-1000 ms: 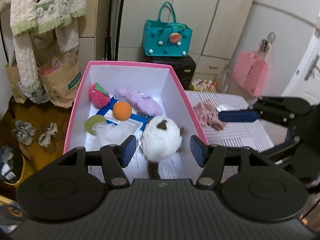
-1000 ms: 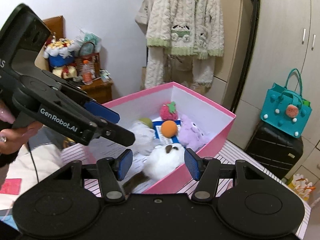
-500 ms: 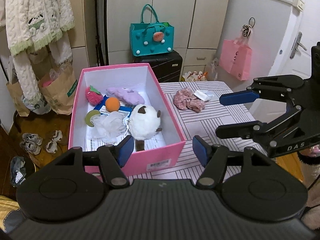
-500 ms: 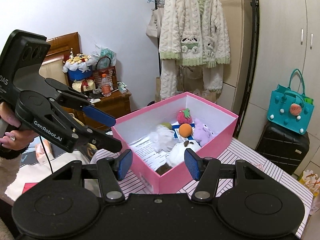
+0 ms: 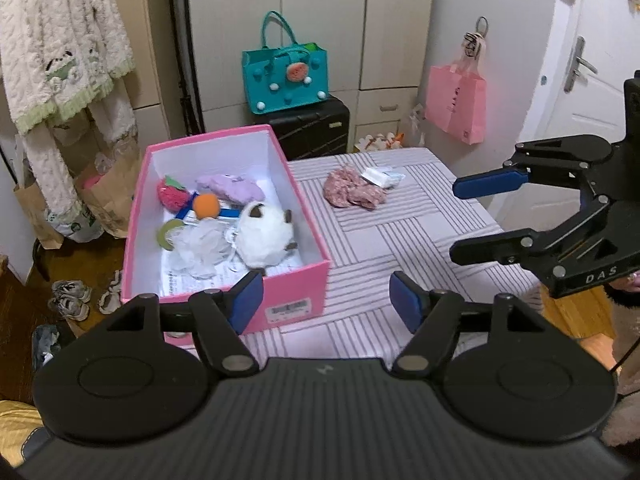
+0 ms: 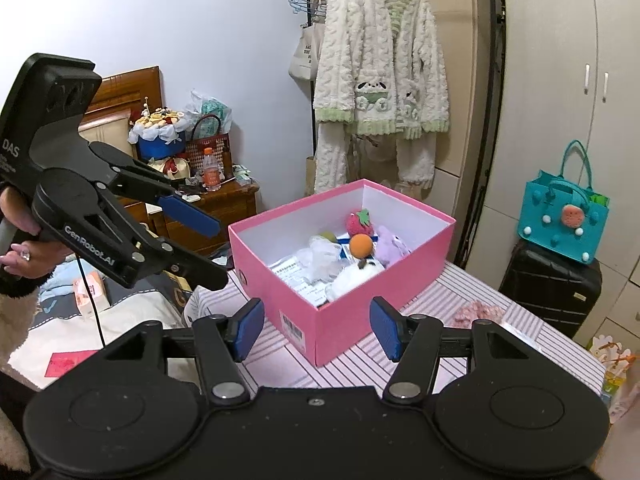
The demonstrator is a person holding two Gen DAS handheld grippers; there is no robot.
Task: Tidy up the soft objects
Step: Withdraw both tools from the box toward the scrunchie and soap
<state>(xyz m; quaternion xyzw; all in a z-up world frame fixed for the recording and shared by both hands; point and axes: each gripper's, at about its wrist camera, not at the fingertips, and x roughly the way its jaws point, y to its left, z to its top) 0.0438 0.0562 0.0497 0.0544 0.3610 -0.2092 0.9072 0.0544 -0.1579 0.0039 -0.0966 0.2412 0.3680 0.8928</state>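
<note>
I've pulled both grippers back from the pink box [image 5: 224,216]; left gripper [image 5: 326,304] is opening, empty, right gripper [image 6: 316,330] parted, empty. The white plush [image 5: 264,236] lies inside, bare striped tabletop [image 5: 400,240] beyond my fingers.

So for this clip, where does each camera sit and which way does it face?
Left wrist: on the left gripper, jaws opening and empty, looking down along the striped table at the pink box; the right gripper shows at right.
Right wrist: on the right gripper, facing the box's corner and the hanging robe; the left gripper and a hand show at left.
Shared: box, its plush toys, teal bag.
</note>
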